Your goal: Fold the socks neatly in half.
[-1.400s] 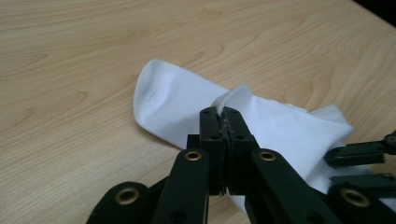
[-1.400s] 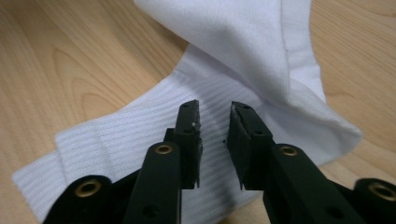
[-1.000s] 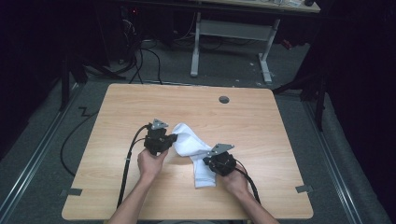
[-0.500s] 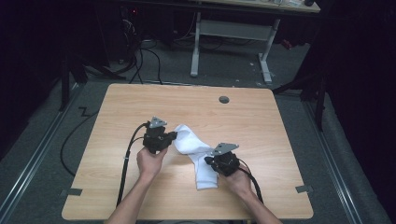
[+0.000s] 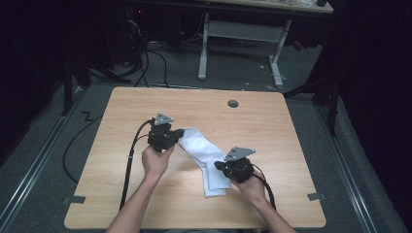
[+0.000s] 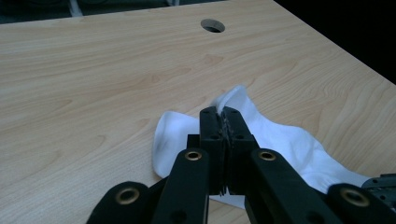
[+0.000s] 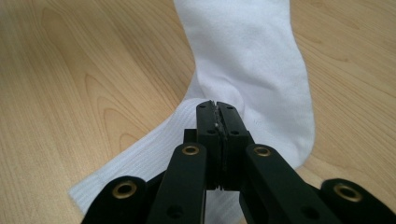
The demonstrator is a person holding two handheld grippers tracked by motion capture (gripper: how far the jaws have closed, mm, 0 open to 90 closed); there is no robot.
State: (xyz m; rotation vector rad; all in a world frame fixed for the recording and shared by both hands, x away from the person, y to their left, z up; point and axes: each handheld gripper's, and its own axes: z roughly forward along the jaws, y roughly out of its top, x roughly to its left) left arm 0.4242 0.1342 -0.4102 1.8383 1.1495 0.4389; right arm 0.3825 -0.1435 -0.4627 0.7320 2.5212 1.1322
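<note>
A light wooden table [image 5: 145, 204] seen from above, with a round cable hole [image 5: 233, 103] near its far edge and dark floor around it. A person's two forearms come in from the near edge, each hand holding a black two-jaw gripper.

A white sock [image 5: 206, 158] lies across the middle of the table. Its long axis runs on a diagonal, from far left to near right, with a bend partway along. The ribbed cuff end is at the near right; the other end is at the far left.

The left gripper [image 5: 181, 132] is at the far-left end of the sock. In the left gripper view its jaws are pressed fully together on a pinch of white fabric [image 6: 229, 100], which peaks up between them.

The right gripper [image 5: 218, 165] is at the near-right part, pointing left across the table. In the right gripper view its jaws are likewise clamped tight on a fold of the sock [image 7: 252, 60] near the bend, with the ribbed cuff [image 7: 126, 172] trailing toward the camera on the wood.

So each hand holds its own end of the diagonal, neither one nearer than the other. Any lift or stretch would likely pull along that far-left to near-right line.
</note>
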